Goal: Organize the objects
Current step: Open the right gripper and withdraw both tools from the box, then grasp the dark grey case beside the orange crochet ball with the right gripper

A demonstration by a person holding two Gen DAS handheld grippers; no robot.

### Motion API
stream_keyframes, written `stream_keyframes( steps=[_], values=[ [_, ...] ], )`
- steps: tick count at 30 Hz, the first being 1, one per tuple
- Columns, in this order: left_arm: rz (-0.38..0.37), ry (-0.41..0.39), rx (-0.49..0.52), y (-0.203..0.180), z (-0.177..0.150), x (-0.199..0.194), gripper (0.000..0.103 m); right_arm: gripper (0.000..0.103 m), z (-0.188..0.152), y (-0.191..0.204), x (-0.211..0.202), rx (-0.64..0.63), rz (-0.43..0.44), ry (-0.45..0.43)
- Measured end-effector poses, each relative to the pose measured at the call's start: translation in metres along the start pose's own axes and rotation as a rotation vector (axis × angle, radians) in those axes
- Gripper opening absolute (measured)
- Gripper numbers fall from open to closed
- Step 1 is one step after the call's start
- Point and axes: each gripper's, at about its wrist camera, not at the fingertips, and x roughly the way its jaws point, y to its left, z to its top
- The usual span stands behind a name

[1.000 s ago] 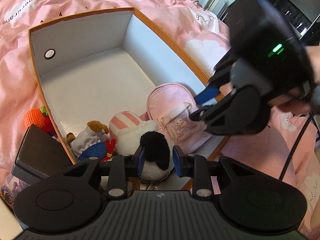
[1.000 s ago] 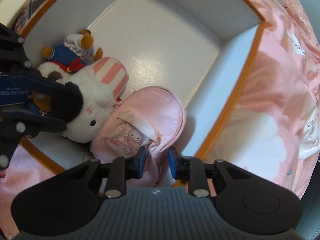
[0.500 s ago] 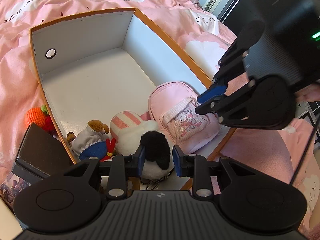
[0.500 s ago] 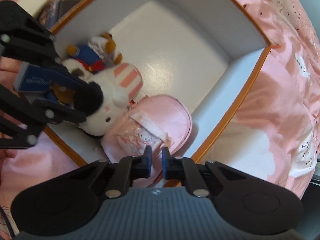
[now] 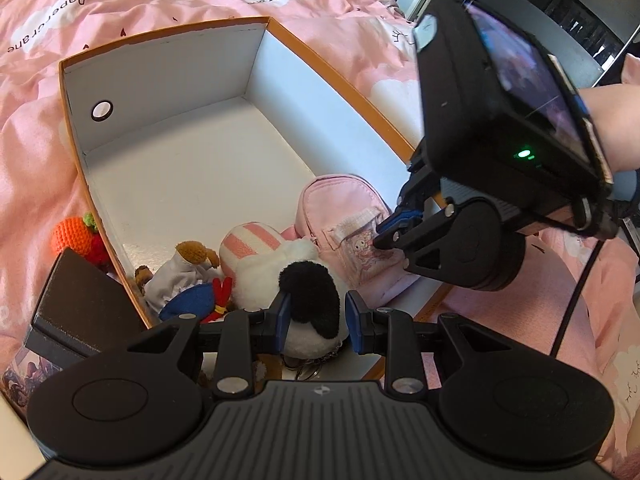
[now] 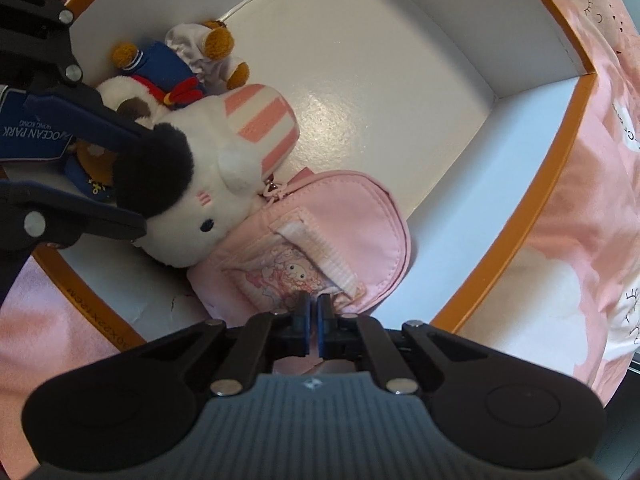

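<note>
An orange-rimmed white box lies on a pink bedspread. In its near end lie a white plush with a black ear, a small bear in blue and a pink mini backpack. My left gripper is shut on the plush's black ear. My right gripper is nearly closed, its tips touching the backpack's front pocket; it also shows in the left wrist view.
An orange crocheted toy and a dark box lie outside the box's left wall. The far half of the box floor is bare. The pink bedspread surrounds everything.
My right gripper rose from the backpack, its jaws narrowing, then came back down onto the pocket with the jaws almost shut. My left gripper kept still on the plush.
</note>
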Motion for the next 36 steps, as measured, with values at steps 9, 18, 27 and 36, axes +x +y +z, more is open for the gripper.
stream_keyframes(
  steps=[9, 18, 27, 36],
  values=[
    [0.077, -0.081, -0.025, -0.011, -0.007, -0.01, 0.05, 0.012, -0.018, 0.003, -0.039, 0.055, -0.015, -0.088],
    [0.142, -0.228, -0.068, -0.013, -0.019, -0.062, 0.061, 0.027, -0.048, 0.012, -0.098, 0.248, -0.021, -0.317],
    [0.184, -0.266, -0.168, 0.019, -0.036, -0.12, 0.06, 0.037, -0.052, 0.057, -0.126, 0.488, 0.096, -0.713],
    [0.334, -0.222, -0.297, 0.069, -0.075, -0.148, 0.058, 0.038, -0.025, 0.115, -0.132, 0.587, 0.178, -0.869]
  ],
)
